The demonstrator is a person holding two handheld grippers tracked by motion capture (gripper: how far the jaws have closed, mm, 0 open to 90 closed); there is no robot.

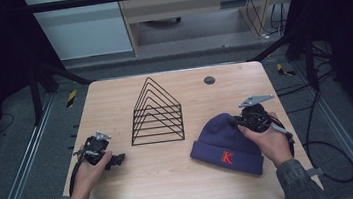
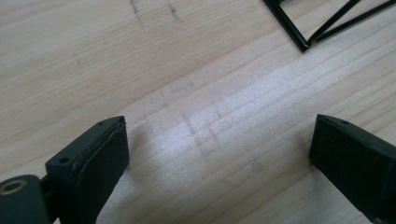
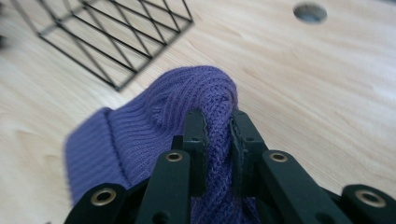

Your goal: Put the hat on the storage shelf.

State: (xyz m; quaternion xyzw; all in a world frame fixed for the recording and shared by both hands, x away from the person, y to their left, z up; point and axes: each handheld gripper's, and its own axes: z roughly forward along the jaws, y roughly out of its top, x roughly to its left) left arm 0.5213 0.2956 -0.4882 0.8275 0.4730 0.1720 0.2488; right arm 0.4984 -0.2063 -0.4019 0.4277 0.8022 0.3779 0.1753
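Observation:
A purple knit beanie (image 1: pixel 222 142) with a red letter K on its cuff lies at the right of the wooden table (image 1: pixel 173 180). My right gripper (image 1: pixel 247 118) is shut on a fold of the beanie's crown; in the right gripper view the knit (image 3: pixel 196 93) is pinched between the two black jaws and bulges above them. A black wire rack (image 1: pixel 156 114) of nested triangles stands at the table's middle. My left gripper (image 1: pixel 119 159) rests at the left of the table, open, with bare wood between its jaws (image 2: pixel 219 149). A corner of the rack (image 2: pixel 308 28) shows in the left gripper view.
A round grey hole (image 1: pixel 209 80) sits in the tabletop behind the beanie, also seen as the hole (image 3: pixel 310 12) in the right gripper view. Metal frame rails and cables run along both sides of the table.

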